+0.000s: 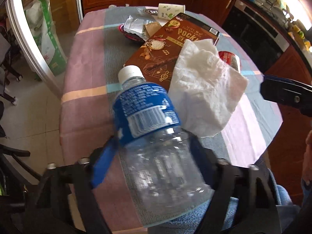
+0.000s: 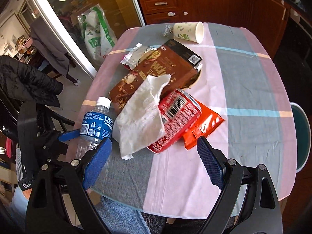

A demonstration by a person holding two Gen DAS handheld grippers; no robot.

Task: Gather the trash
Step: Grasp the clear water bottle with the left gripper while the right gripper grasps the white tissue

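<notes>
Between the left gripper's point(image 1: 154, 156) blue pads sits a clear Pocari Sweat bottle point(image 1: 148, 120), clamped at its lower body, white cap pointing away over the table's point(image 2: 243, 89) near-left edge. Right gripper point(image 2: 154, 156) hangs spread wide with nothing in it above the checked cloth. Just beyond lie a crumpled tissue point(image 2: 142, 117), red can point(image 2: 175, 115), orange wrapper point(image 2: 204, 124), Pocky box point(image 2: 156, 70) and paper cup point(image 2: 189, 32).

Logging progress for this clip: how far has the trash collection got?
Early stage. Nothing visibly binned; no bin is in view. In hand: the left tongs are shut on the water bottle. The right tongs hang open and empty. Left on the table: tissue, Pocky box, red can, orange wrapper, silver wrapper, paper cup.
</notes>
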